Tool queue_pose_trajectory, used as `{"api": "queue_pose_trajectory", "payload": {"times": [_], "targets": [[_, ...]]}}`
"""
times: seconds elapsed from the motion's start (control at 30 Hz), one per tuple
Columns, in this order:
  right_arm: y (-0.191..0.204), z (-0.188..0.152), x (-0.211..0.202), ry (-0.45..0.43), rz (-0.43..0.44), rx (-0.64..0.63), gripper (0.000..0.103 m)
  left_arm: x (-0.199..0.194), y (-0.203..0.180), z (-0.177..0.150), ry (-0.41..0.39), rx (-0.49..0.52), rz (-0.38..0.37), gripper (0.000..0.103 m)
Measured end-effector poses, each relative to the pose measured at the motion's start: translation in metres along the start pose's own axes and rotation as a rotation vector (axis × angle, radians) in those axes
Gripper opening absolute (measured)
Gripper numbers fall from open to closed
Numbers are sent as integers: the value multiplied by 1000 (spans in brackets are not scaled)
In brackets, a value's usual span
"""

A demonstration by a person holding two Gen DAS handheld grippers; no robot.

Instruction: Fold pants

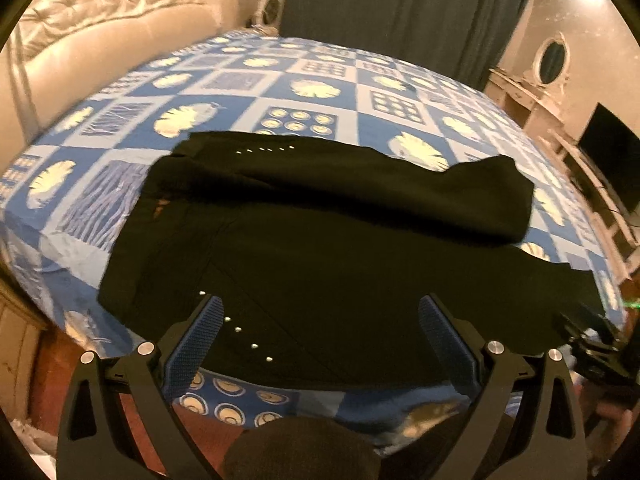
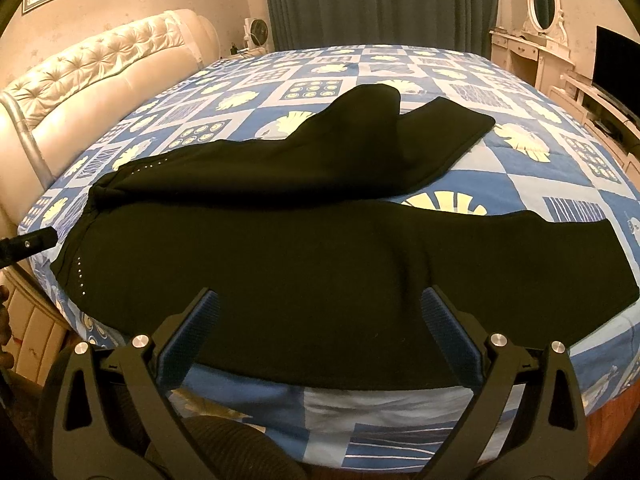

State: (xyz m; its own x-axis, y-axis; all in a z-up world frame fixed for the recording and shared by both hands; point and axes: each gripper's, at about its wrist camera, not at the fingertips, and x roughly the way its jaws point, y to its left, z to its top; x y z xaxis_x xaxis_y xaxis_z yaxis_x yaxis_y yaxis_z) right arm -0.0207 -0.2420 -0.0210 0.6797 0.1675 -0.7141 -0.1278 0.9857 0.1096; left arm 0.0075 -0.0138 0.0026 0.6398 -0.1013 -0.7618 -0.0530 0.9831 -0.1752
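Black pants (image 1: 320,248) lie spread on the bed, waist to the left and both legs running right, the far leg bunched at its end. Small white studs dot the waist area. My left gripper (image 1: 320,308) hovers open over the near edge of the pants by the waist, nothing between its blue pads. In the right wrist view the same pants (image 2: 320,256) fill the middle, and my right gripper (image 2: 320,300) is open above the near leg. The left gripper's tip (image 2: 28,244) shows at the left edge; the right gripper (image 1: 588,336) shows at the right edge of the left view.
The bed carries a blue and white patterned cover (image 2: 520,168) with a cream tufted headboard (image 2: 100,76) on the left. Dark curtains (image 2: 380,0) hang behind. A white dresser with oval mirror (image 2: 544,8) and a dark screen (image 2: 616,60) stand at right.
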Motion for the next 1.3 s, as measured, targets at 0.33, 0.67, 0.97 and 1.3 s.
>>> {"api": "queue_pose_trajectory", "payload": {"times": [0.33, 0.67, 0.97, 1.3], "targets": [[0, 2, 4, 52, 36, 10, 101, -2, 60, 61, -24, -44, -45, 97], [10, 24, 5, 28, 50, -24, 101, 99, 191, 148, 111, -111, -190, 97], [18, 49, 39, 55, 103, 41, 101, 198, 257, 174, 263, -285, -441, 97], [27, 72, 73, 89, 217, 83, 101, 216, 251, 189, 256, -248, -542, 97]]}}
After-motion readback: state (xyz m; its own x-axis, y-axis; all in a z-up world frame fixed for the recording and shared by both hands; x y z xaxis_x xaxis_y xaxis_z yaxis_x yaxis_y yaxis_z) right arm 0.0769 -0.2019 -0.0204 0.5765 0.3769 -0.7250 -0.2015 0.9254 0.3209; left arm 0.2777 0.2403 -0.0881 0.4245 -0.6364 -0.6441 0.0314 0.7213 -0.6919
